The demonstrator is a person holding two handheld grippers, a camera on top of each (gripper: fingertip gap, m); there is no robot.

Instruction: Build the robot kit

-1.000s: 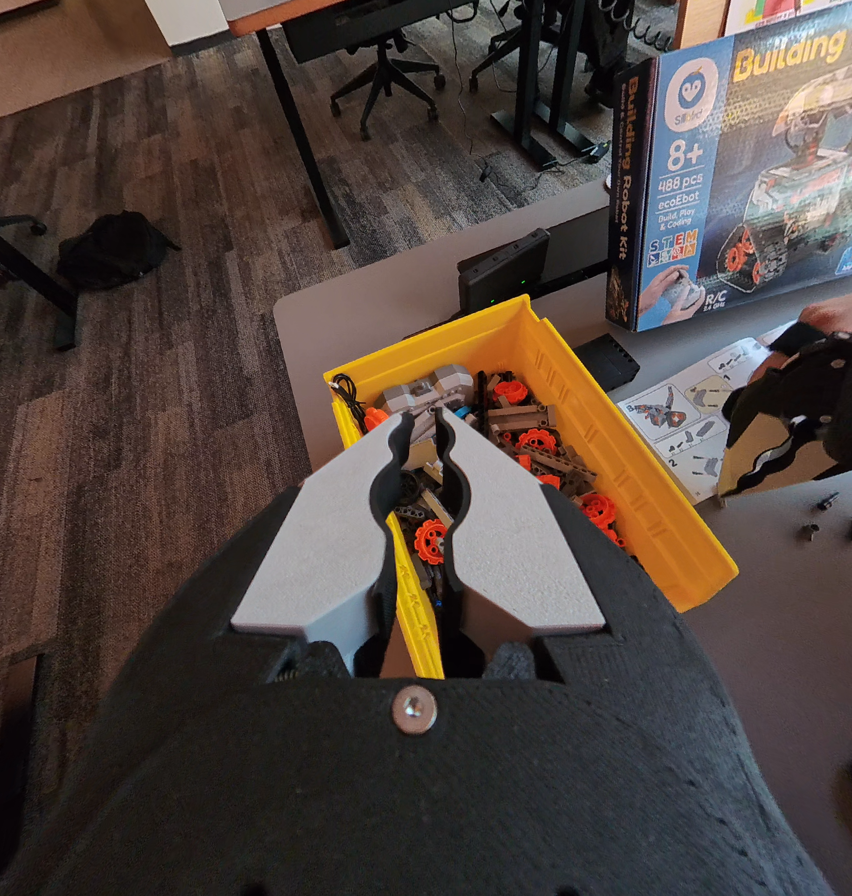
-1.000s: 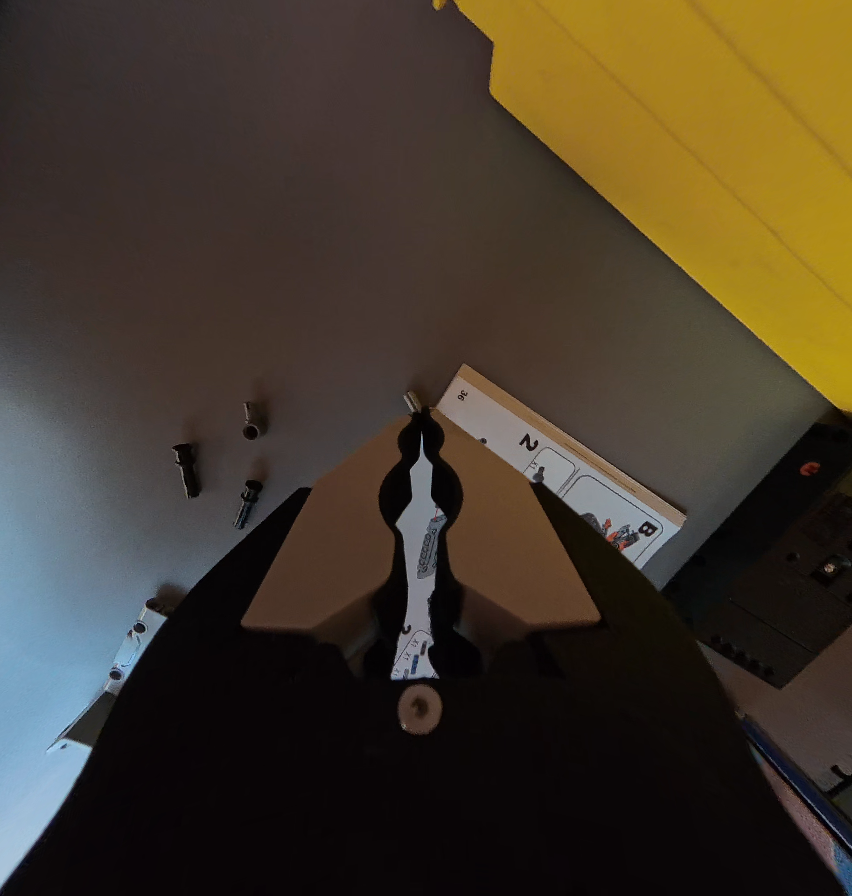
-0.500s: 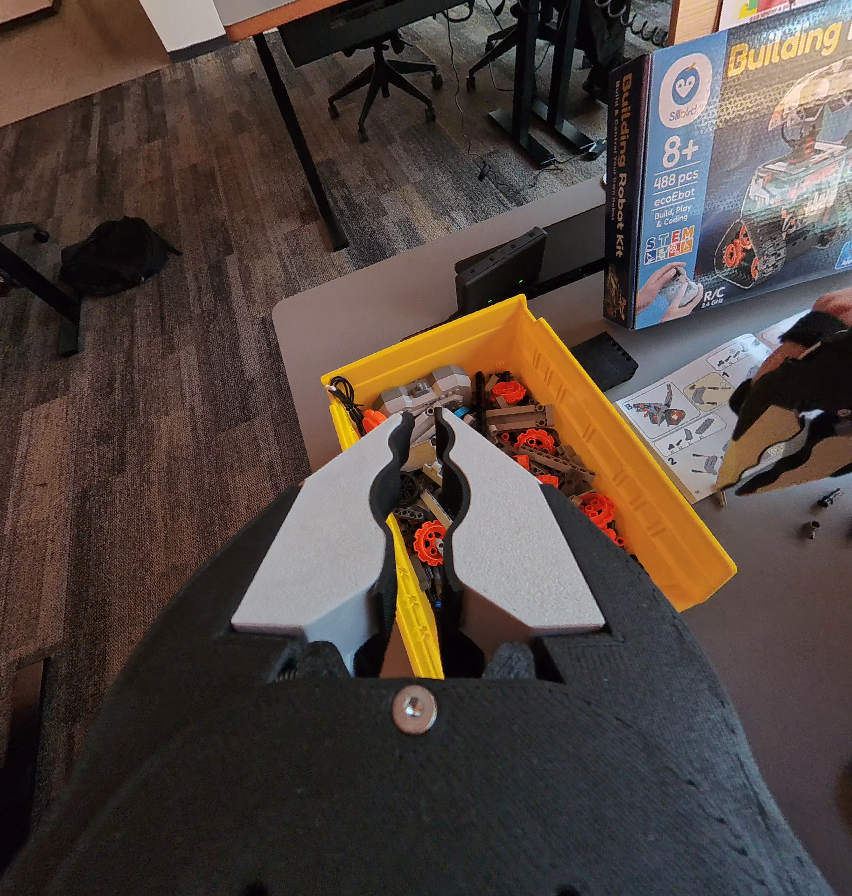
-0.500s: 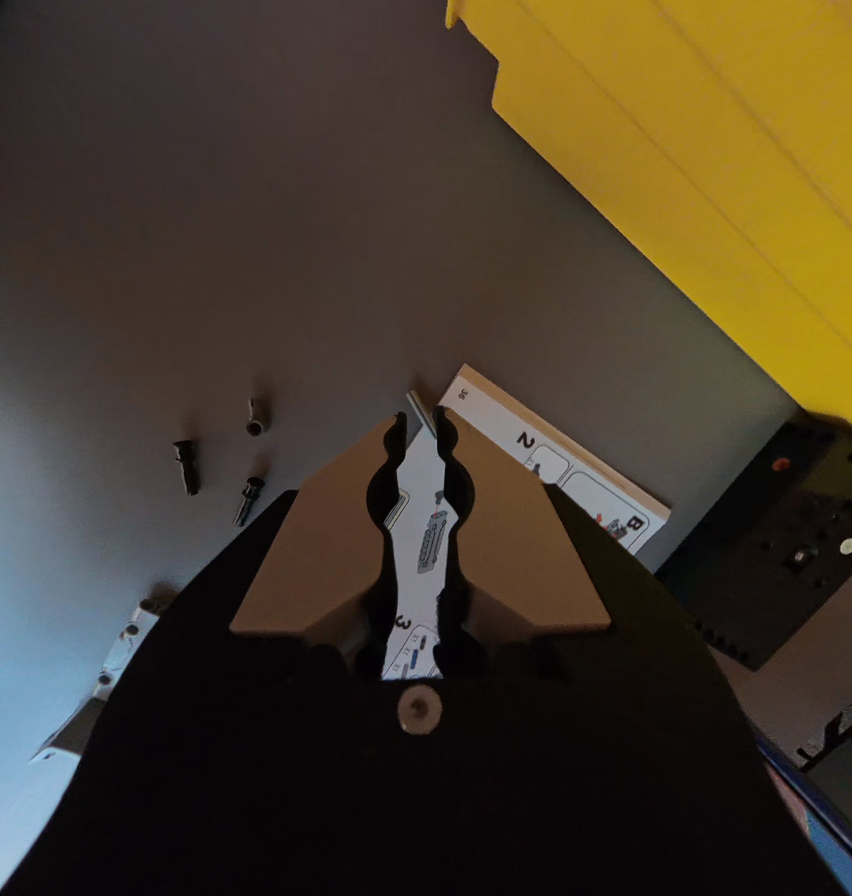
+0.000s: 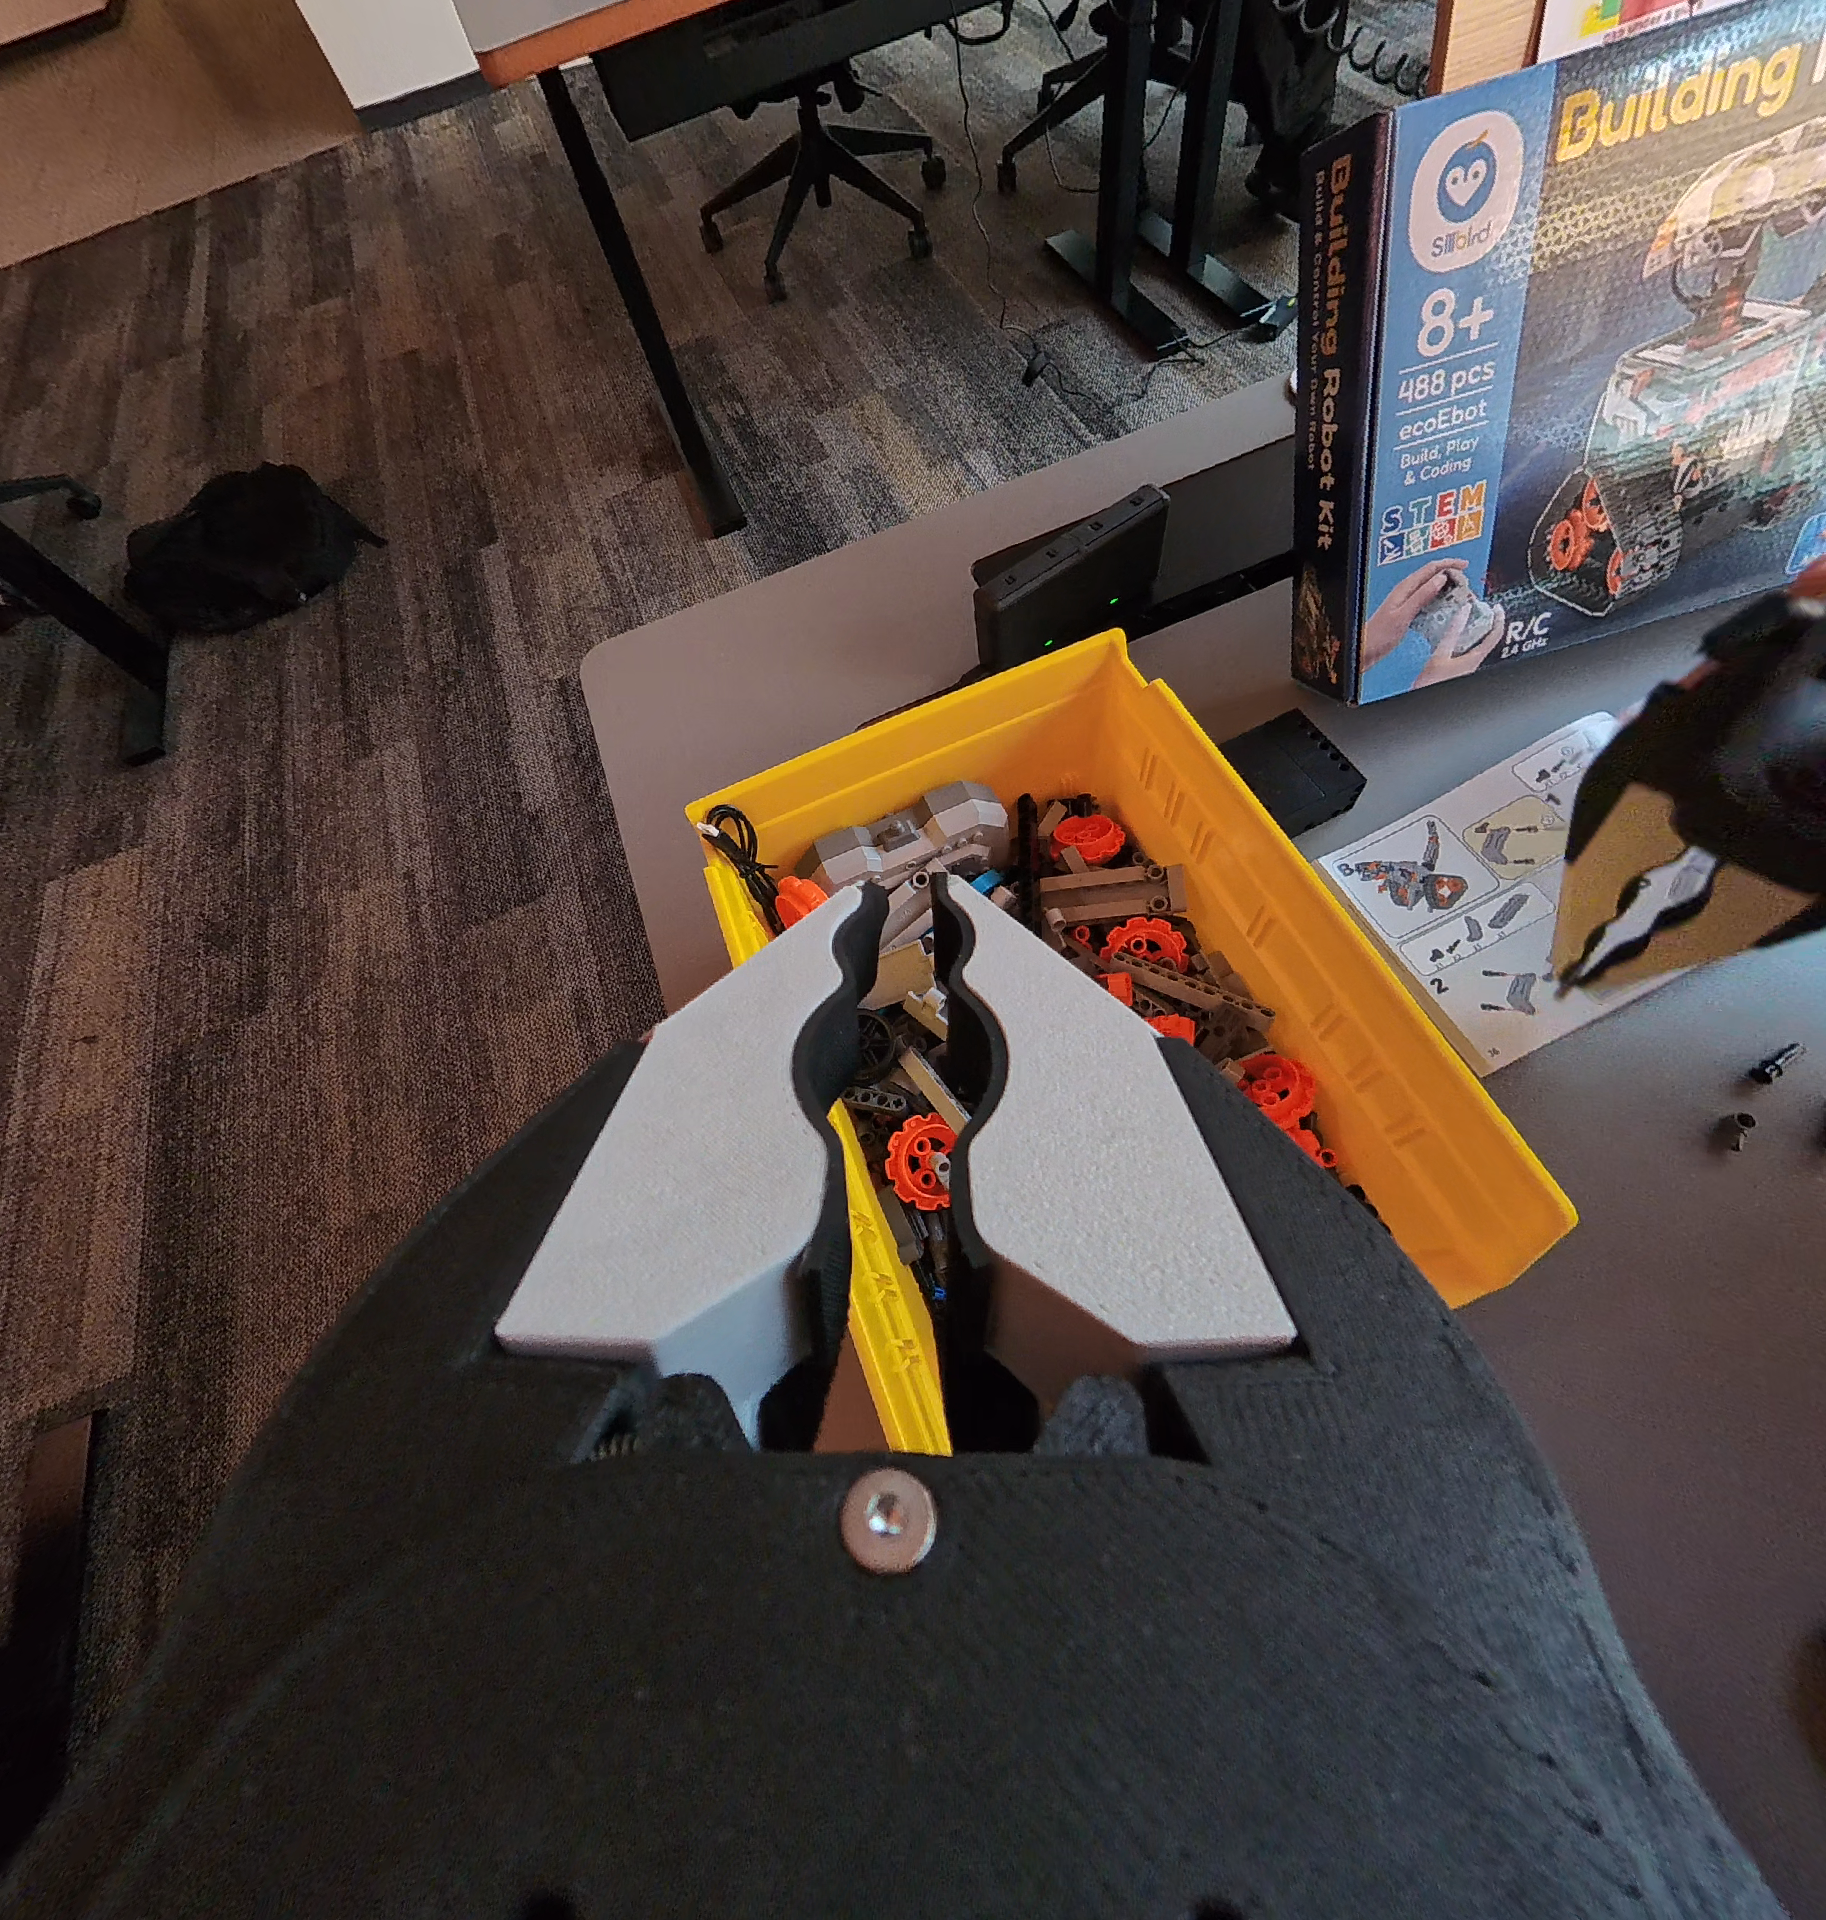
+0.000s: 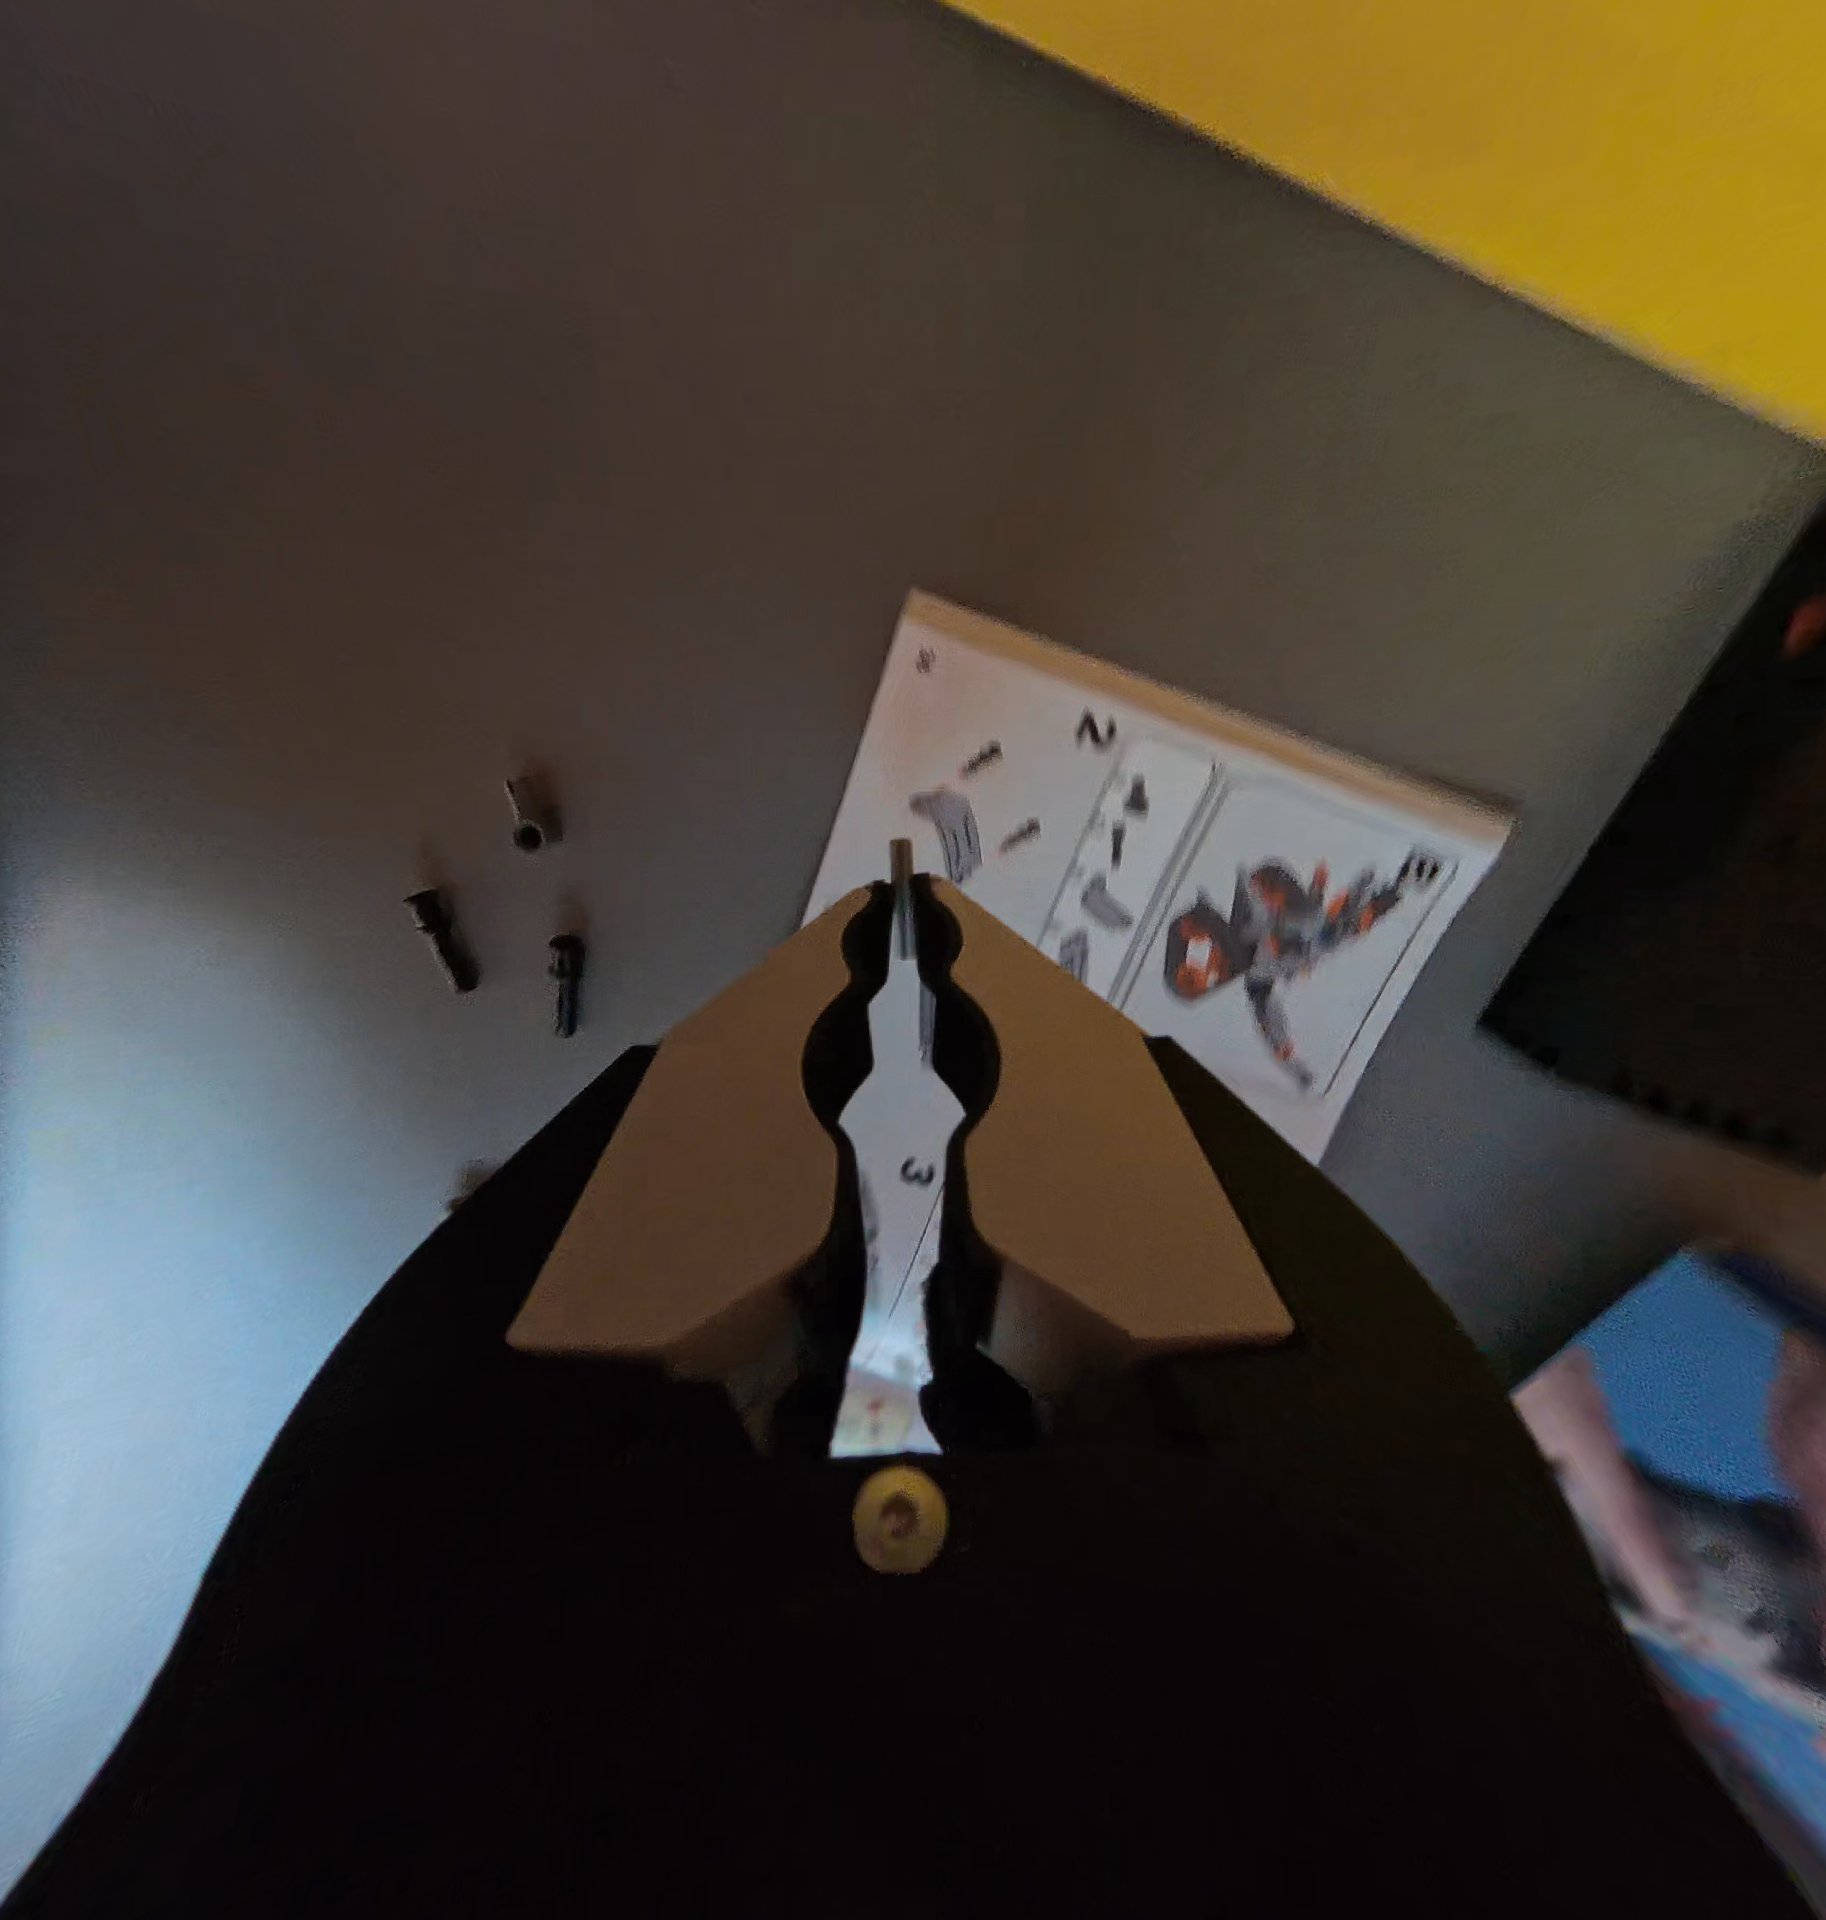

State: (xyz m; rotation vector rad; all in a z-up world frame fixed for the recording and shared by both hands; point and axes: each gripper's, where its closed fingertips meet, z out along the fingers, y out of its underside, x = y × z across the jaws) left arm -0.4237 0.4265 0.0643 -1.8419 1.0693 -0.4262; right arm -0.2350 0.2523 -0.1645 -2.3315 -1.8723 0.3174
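One grey pin (image 6: 901, 902) (blurred) between right tongs (image 6: 898, 885).

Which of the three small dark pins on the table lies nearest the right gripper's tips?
The lower right pin, closest to the right gripper; the other two pins lie farther left.

Bin (image 5: 1293, 935): yellow, holding orange wheels (image 5: 919, 1158) and grey pieces. Table (image 5: 1667, 1403): plain grey. Booklet (image 6: 1179, 894): white, printed diagrams. Box (image 5: 1615, 343): blue front, black side. Floor (image 5: 265, 935): brown striped carpet.
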